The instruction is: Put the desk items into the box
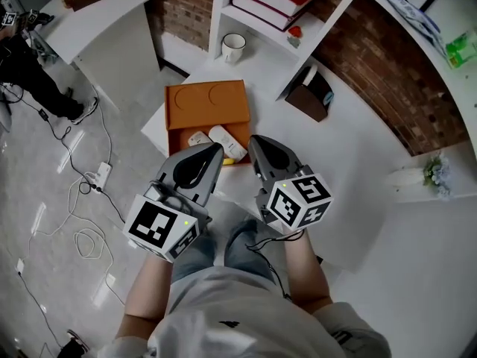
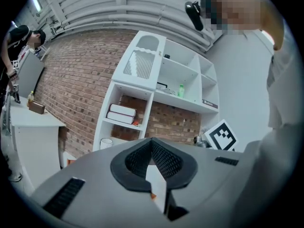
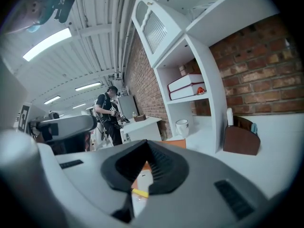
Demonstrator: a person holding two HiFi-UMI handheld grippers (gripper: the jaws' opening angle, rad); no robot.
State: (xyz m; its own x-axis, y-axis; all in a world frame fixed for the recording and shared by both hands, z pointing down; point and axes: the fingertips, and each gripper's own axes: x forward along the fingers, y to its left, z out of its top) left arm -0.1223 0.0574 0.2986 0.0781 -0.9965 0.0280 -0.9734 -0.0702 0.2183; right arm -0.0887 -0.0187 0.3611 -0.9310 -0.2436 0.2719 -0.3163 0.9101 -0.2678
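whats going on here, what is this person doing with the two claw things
A person holds a gripper in each hand over the near edge of an open orange box on the white desk. The left claw and the right claw are both shut and empty. Two white items and a yellow item already lie in the box. A mug and a brown holder stand further back, outside the box.
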